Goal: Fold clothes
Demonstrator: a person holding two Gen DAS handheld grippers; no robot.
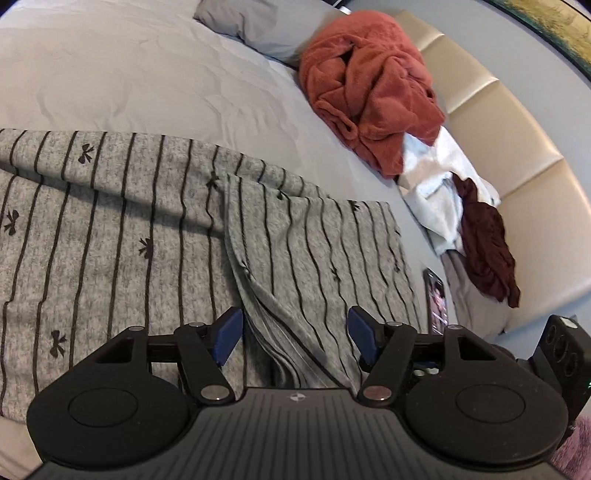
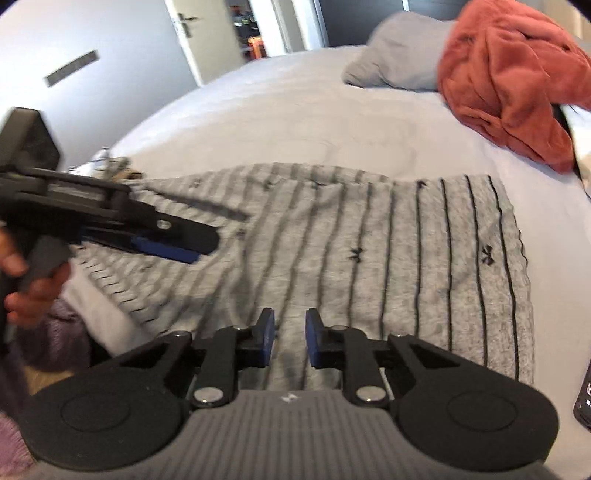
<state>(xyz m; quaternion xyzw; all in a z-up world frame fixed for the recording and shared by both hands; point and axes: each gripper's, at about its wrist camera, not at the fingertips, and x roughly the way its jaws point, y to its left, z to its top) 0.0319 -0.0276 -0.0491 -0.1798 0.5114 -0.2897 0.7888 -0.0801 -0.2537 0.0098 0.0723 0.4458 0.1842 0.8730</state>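
A grey garment (image 1: 110, 229) with thin black stripes and small bows lies spread on the bed; it also shows in the right wrist view (image 2: 369, 258). A folded-over part forms a ridge (image 1: 295, 258) running toward my left gripper (image 1: 295, 334). That gripper is open, and its blue pads (image 1: 229, 332) stand either side of the ridge without pressing it. My right gripper (image 2: 290, 338) hovers low over the garment's near edge with a narrow gap between its pads (image 2: 266, 338) and nothing pinched. The left gripper (image 2: 166, 247), held by a hand (image 2: 33, 291), reaches in from the left.
The bed has a pale grey sheet (image 1: 147, 81) and a grey pillow (image 1: 243, 26). An orange-red fleece robe (image 1: 373, 85), a white towel (image 1: 436, 192) and a dark maroon garment (image 1: 487, 243) lie piled by the padded cream headboard (image 1: 517, 147). A phone (image 1: 437, 299) lies beside the garment.
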